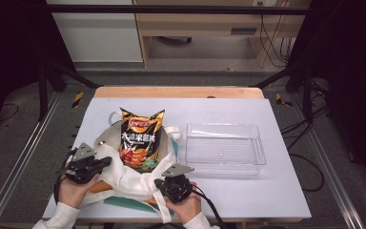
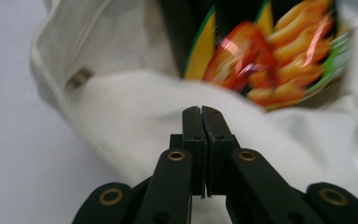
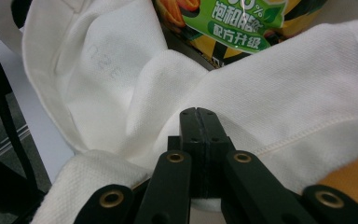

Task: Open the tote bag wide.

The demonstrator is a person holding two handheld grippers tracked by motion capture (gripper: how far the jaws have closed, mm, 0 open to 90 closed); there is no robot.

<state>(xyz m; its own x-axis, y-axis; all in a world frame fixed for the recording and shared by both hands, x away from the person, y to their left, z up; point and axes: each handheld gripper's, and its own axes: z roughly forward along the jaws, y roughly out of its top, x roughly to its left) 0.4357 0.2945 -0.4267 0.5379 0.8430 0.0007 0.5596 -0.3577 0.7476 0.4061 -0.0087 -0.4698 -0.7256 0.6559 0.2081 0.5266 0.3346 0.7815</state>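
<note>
The chip bag (image 1: 141, 138) lies lengthwise just beyond both closed grippers, left (image 1: 101, 163) and right (image 1: 161, 183) (each seemingly pinching the white tote (image 1: 124, 179)).

Count: 1 chip bag (image 1: 141, 138); 1 white cloth bag (image 1: 131, 179); 1 clear plastic tray (image 1: 225, 164); 2 grippers.

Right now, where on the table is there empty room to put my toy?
Bare white table top lies right of and in front of the clear plastic tray, and along the far edge. The left is crowded: white cloth tote bag, dark crisp packet, both grippers.
</note>
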